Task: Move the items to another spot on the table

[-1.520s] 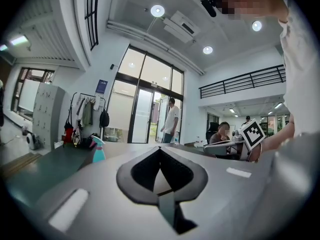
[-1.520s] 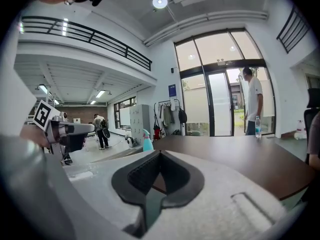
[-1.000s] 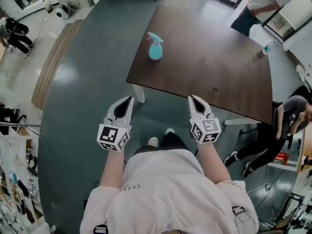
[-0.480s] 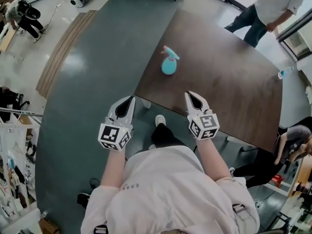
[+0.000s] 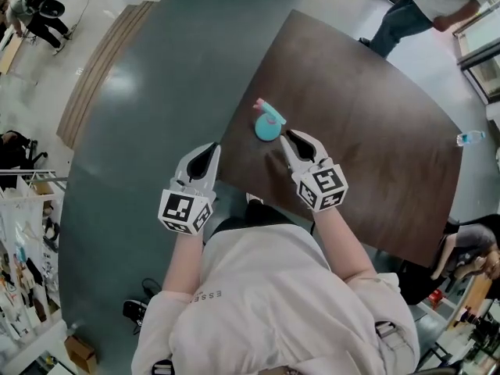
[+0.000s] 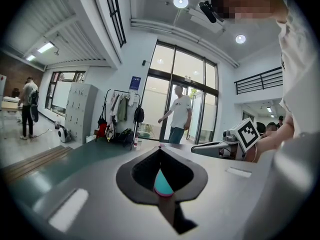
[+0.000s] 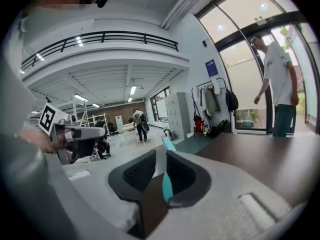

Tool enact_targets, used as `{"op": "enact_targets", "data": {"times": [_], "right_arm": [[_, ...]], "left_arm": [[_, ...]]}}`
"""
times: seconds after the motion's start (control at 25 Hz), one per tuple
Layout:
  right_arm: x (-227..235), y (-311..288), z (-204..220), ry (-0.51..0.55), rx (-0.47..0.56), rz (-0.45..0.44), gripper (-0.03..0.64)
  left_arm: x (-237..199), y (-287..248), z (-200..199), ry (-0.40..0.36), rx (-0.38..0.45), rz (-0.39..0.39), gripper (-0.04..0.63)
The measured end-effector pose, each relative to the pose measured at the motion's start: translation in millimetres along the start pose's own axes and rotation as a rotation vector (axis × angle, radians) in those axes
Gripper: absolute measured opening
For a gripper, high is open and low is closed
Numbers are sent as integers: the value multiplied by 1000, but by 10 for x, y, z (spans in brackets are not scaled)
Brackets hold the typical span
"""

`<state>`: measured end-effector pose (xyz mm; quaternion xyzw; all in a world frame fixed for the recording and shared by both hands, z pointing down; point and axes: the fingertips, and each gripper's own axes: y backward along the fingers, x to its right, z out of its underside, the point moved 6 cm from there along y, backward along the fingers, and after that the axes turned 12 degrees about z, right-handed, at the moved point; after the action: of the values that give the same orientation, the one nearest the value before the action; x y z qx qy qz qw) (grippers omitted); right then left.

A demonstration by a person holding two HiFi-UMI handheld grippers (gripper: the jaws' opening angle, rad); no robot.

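My left gripper (image 5: 211,148) sits left of centre in the head view, over the grey floor (image 5: 148,123) just off the table's near edge. Its jaws are closed tip to tip with nothing between them; it has no job yet, so I carry it low and out of the way. Through the hole behind its tips, the left gripper view shows the teal bottle ahead.

Just right of that, near the table's near left corner, the spray bottle (image 5: 269,123) stands upright, teal body with a pink trigger head. It is the item I judge I am to shift.

Right again, my right gripper (image 5: 287,134) points at the bottle, tips just beside it but not around it. Its jaws have just been opening and stand only narrowly apart, with nothing between the pads; the bottle shows through the slit. I judge the gap too slim for the body, so it must widen.

The dark table (image 5: 367,131) runs bare to the right, room enough for a new spot, with a small water bottle (image 5: 467,137) at its right edge.
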<state>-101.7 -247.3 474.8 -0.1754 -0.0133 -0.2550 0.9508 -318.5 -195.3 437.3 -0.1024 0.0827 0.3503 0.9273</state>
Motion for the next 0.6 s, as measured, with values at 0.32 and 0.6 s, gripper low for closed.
{"op": "enact_targets", "data": {"times": [0.32, 0.6], "right_arm": [[49, -513, -22, 74, -74, -81, 253], [34, -812, 116, 82, -100, -138, 259]], "left_arm": [[-250, -424, -57, 37, -37, 11, 17], [-415, -543, 86, 75, -74, -7, 17]]}}
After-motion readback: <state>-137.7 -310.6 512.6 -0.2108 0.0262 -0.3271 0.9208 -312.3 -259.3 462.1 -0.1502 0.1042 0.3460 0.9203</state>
